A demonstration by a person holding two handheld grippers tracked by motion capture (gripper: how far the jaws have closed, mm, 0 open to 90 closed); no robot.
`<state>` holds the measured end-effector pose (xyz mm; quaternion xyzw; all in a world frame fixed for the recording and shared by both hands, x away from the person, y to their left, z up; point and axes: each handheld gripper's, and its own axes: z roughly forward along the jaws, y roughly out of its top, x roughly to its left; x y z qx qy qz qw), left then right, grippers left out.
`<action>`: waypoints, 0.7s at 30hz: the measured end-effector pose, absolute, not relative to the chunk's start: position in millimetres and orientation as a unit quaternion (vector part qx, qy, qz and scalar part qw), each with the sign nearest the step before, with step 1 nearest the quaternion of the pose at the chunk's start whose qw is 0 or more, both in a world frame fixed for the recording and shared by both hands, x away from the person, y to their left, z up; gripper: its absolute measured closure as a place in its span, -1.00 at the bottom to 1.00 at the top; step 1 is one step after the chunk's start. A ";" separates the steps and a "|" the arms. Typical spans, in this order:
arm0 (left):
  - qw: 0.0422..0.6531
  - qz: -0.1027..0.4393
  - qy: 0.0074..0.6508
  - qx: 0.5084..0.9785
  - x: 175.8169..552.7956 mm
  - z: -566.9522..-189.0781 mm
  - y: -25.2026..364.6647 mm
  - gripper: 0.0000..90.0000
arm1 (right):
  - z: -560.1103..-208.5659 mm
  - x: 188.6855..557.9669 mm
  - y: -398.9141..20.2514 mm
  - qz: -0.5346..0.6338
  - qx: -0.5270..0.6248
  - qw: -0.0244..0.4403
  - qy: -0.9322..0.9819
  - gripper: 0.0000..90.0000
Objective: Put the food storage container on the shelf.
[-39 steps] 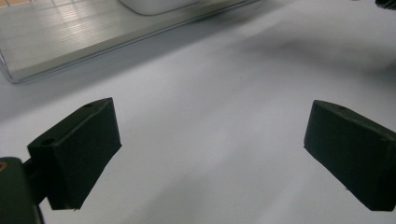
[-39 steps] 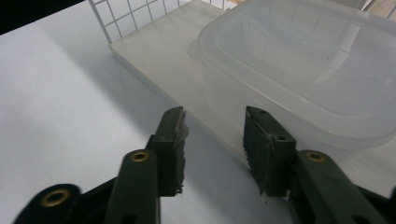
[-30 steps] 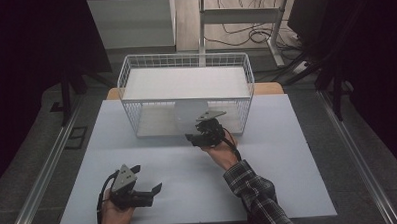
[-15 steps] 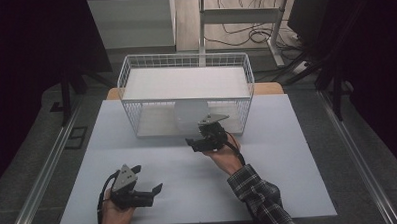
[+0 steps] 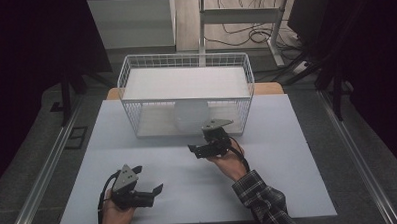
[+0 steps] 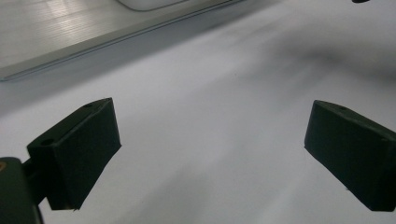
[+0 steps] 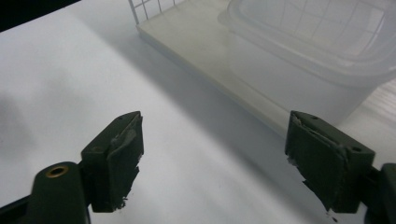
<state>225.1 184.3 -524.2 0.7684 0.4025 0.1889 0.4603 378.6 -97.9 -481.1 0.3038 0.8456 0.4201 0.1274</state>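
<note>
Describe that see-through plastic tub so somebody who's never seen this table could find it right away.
Start at the white wire basket standing at the far edge of the white table. Look under its flat white shelf, on the lower level near the front middle. The translucent plastic container sits there, just beyond the right gripper, pale and milky and rounded against the basket's straight wires.

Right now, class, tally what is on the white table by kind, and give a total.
Wire baskets: 1
Translucent plastic containers: 1, in the basket's open front
Handheld grippers: 2, left gripper and right gripper, jaws open
Total: 4
</note>
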 end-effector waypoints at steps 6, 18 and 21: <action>0.459 0.185 0.400 0.772 225.7 -524.9 183.2 -0.95 | -485.3 372.5 -106.6 0.419 0.308 0.127 0.844 -0.68; 0.454 0.187 0.400 0.774 225.6 -525.4 182.0 -0.95 | -481.2 360.9 -126.2 0.424 0.308 0.139 0.840 -0.74; 0.452 0.189 0.398 0.775 225.5 -525.4 181.6 -0.95 | -481.0 358.2 -130.5 0.424 0.309 0.139 0.840 -0.75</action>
